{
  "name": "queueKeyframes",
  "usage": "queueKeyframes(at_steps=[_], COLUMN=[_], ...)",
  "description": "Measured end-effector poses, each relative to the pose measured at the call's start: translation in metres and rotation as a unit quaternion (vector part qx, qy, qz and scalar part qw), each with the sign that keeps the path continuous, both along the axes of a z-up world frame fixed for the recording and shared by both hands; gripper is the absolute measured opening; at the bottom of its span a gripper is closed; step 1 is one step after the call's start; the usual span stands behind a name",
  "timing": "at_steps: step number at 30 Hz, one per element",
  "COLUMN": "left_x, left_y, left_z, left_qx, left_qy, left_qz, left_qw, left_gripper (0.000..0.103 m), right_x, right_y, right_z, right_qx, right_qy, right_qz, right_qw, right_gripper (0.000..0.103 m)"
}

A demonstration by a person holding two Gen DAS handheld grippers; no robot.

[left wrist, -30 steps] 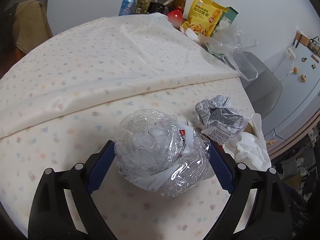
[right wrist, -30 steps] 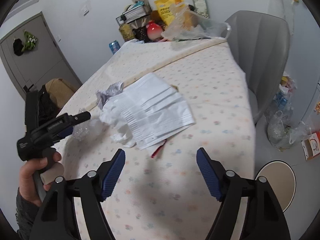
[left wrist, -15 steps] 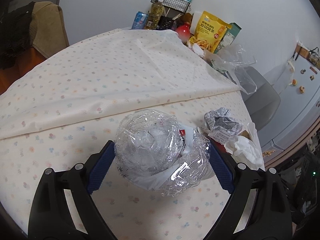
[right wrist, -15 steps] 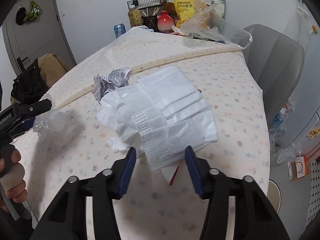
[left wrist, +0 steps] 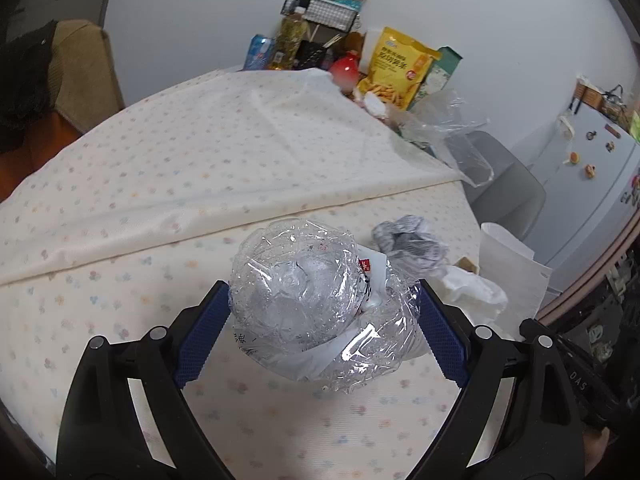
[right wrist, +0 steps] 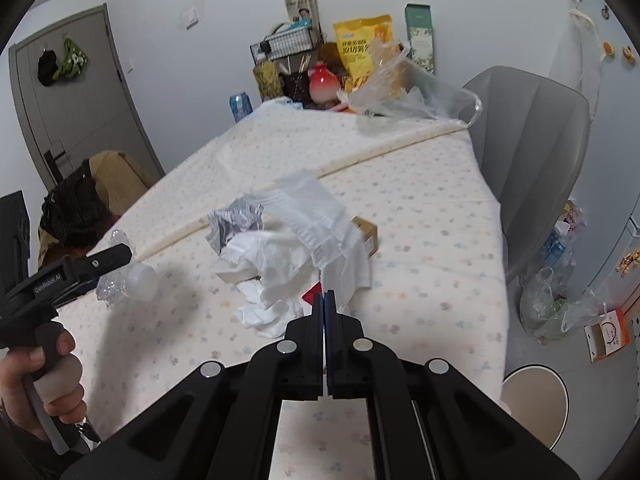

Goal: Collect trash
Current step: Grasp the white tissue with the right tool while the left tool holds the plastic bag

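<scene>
Because the right gripper (right wrist: 324, 300) pinches only a corner of the white face mask (right wrist: 316, 216), lifted above the table's (right wrist: 420, 216) right edge, the thin fabric may slip out. The left gripper (left wrist: 324, 320), fairly wide, clamps the crushed plastic bottle (left wrist: 316, 304), which may pop free.
</scene>
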State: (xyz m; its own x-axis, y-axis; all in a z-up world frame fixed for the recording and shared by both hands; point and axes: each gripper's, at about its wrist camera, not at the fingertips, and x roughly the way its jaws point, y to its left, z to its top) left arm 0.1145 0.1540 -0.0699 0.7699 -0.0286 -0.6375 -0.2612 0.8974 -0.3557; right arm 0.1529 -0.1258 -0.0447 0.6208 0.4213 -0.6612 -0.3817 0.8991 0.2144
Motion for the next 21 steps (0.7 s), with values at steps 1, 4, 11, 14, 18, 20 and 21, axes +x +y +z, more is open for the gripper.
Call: queueKeyframes(at_steps=[1, 4, 11, 14, 18, 20, 21], left_x=[0.0, 0.004, 0.02, 0.026, 0.036, 0.043, 0.046], left_y=[-0.004, -0.015, -0.057, -0.08, -0.11, -0.124, -0.133], left_z=[0.003, 0.01, 0.024, 0.031, 0.036, 0.035, 0.034], left_qx=[0.002, 0.004, 0.022, 0.035, 0.042, 0.044, 0.046], left_qy=[-0.003, -0.01, -0.017, -0.022, -0.025, -0.023, -0.022], left_qz=[-0.004, -0.017, -0.053, -0.072, -0.096, -0.109, -0.117], left_qw=[1.0, 0.9998, 0.9982, 0.9966, 0.9942, 0.9929, 0.9918], left_gripper=[0.09, 0.09, 0.09, 0.09, 0.09, 0.09, 0.09], right_x=[-0.002, -0.007, -0.017, -0.019, -0.018, -0.017, -0.017], right_y=[-0.006, -0.023, -0.061, -0.082, -0.115, -0.136, -0.143], right_z=[0.004, 0.015, 0.024, 0.023, 0.017, 0.014, 0.012], right_qx=[0.004, 0.014, 0.038, 0.051, 0.061, 0.068, 0.069], right_qy=[-0.004, -0.014, -0.024, -0.024, -0.018, -0.013, -0.013], right_qz=[-0.006, -0.02, -0.048, -0.06, -0.088, -0.107, -0.113], right_qw=[1.0, 1.0, 0.998, 0.997, 0.994, 0.992, 0.991], right_gripper=[0.001, 0.001, 0.001, 0.001, 0.001, 0.001, 0.001])
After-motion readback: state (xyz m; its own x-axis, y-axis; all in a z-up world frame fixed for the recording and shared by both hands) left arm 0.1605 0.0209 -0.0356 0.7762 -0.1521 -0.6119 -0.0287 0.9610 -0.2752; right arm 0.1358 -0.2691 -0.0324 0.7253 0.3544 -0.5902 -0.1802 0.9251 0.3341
